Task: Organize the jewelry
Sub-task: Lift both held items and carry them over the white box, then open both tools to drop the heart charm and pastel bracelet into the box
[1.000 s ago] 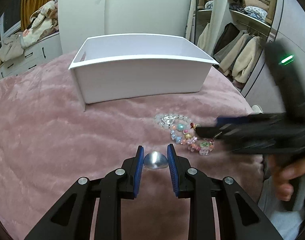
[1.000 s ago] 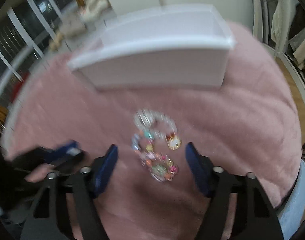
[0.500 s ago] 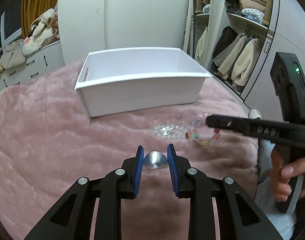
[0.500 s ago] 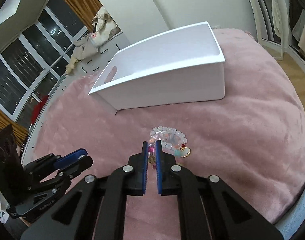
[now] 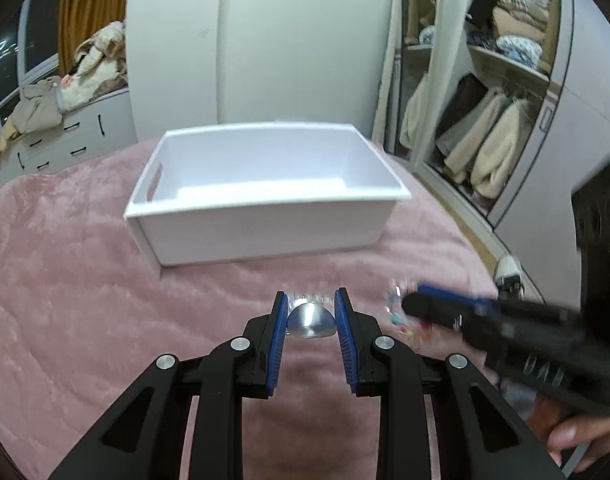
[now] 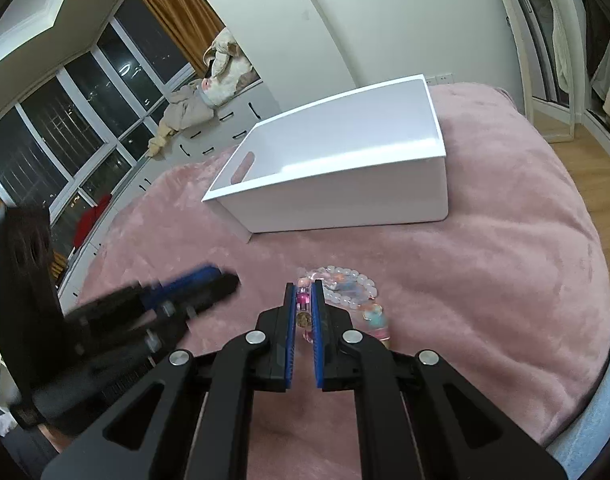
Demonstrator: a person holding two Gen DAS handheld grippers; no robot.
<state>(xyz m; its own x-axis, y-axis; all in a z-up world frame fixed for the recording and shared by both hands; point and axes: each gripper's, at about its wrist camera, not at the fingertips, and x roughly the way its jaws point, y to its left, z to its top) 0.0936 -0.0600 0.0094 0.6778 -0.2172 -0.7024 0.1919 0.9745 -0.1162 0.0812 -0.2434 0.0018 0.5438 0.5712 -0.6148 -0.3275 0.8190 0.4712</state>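
Left tongs (image 5: pixel 309 309): clenched on a silver dome (image 5: pixel 311 321); above the pink blanket (image 5: pixel 85 300)
Right tongs (image 6: pixel 303 304): pinching a colourful bead bracelet (image 6: pixel 303 300); white bead bracelet (image 6: pixel 351 286) just beyond
White box (image 6: pixel 345 200): farther back on blanket

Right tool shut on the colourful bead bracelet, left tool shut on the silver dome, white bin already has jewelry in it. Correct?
Not quite: the white bin looks empty in the left wrist view. The rest holds: right tool is shut on the colourful bead bracelet, left tool on the silver dome.
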